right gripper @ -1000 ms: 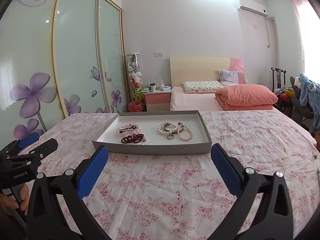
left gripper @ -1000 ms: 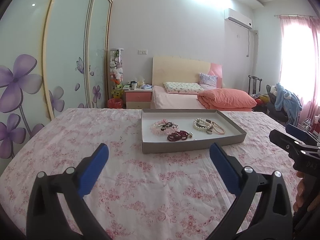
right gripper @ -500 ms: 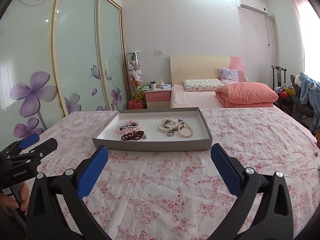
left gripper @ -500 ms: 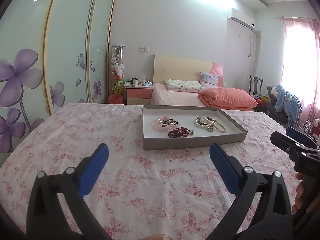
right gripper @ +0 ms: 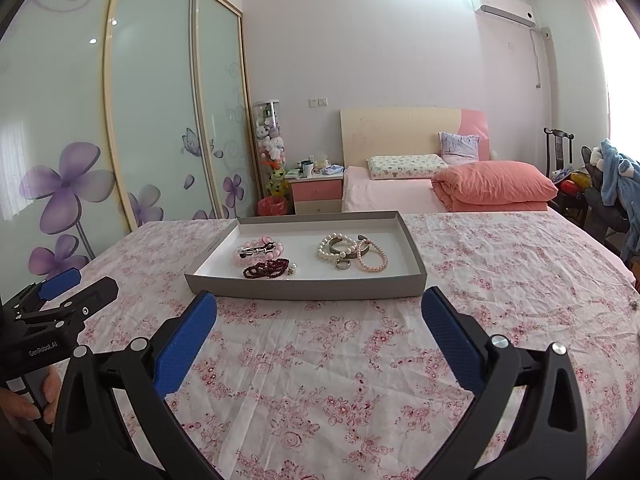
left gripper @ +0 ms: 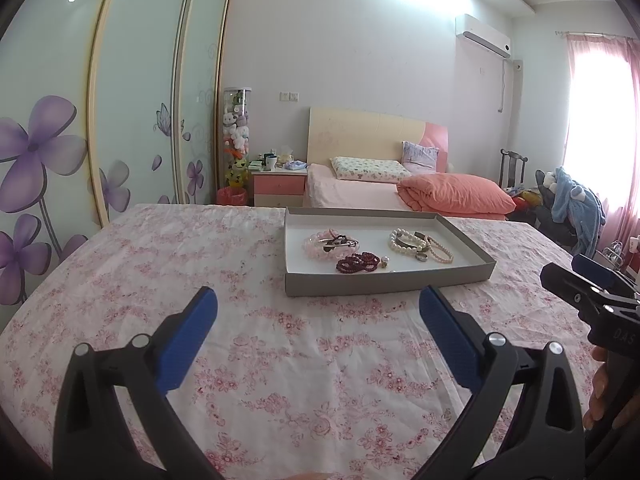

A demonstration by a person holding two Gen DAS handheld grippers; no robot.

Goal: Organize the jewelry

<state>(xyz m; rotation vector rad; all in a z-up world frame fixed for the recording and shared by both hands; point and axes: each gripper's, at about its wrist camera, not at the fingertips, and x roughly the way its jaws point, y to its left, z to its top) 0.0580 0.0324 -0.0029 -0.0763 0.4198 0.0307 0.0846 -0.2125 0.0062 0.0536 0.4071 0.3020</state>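
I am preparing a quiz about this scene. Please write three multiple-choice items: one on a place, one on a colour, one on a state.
1. Where does the jewelry lie?
A. in the grey tray
B. on the nightstand
C. on the pillow

2. What colour is the dark bead bracelet?
A. green
B. dark red
C. yellow

3. The right hand-held gripper is:
A. shut on a bracelet
B. shut, empty
C. open, empty

Answers: 1 A, all pieces sit inside the grey tray. 2 B, the dark bead bracelet is dark red. 3 C, the right hand-held gripper has its jaws wide apart over bare cloth.

Pink-flowered white cloth, grey tray, dark-red beads, blue-padded claws.
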